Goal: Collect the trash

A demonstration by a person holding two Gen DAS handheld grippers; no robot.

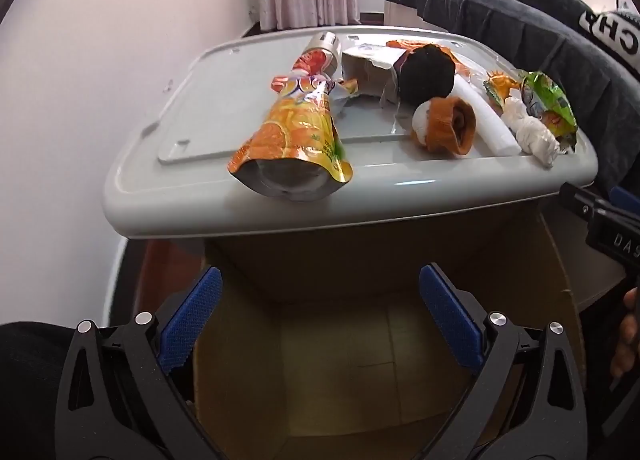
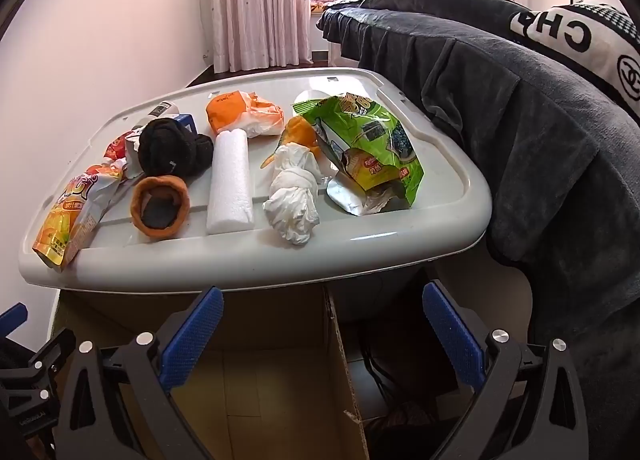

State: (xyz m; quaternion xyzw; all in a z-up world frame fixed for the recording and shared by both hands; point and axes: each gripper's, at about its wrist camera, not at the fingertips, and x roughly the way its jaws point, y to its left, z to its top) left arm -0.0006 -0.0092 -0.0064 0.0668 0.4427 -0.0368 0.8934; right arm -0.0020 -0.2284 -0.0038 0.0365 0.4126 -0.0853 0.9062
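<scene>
Trash lies on a grey plastic lid (image 1: 400, 184) (image 2: 248, 260). An orange juice pouch (image 1: 292, 140) (image 2: 68, 216) lies at its front left edge. A crumpled white tissue (image 2: 294, 196) (image 1: 532, 132), a white foam stick (image 2: 230, 184) (image 1: 492, 120) and a green snack bag (image 2: 368, 152) (image 1: 548, 100) lie to the right. An orange wrapper (image 2: 240, 112) lies further back. My left gripper (image 1: 320, 324) is open and empty, low in front of the lid over an open cardboard box (image 1: 332, 360). My right gripper (image 2: 324, 336) is open and empty over the same box's right wall (image 2: 344, 360).
A rolled orange sock (image 2: 160, 204) (image 1: 452, 124) and a rolled black sock (image 2: 172, 150) (image 1: 424, 72) also lie on the lid. A bed with a dark blanket (image 2: 520, 120) stands close on the right. A white wall is on the left, pink curtains (image 2: 260, 0) behind.
</scene>
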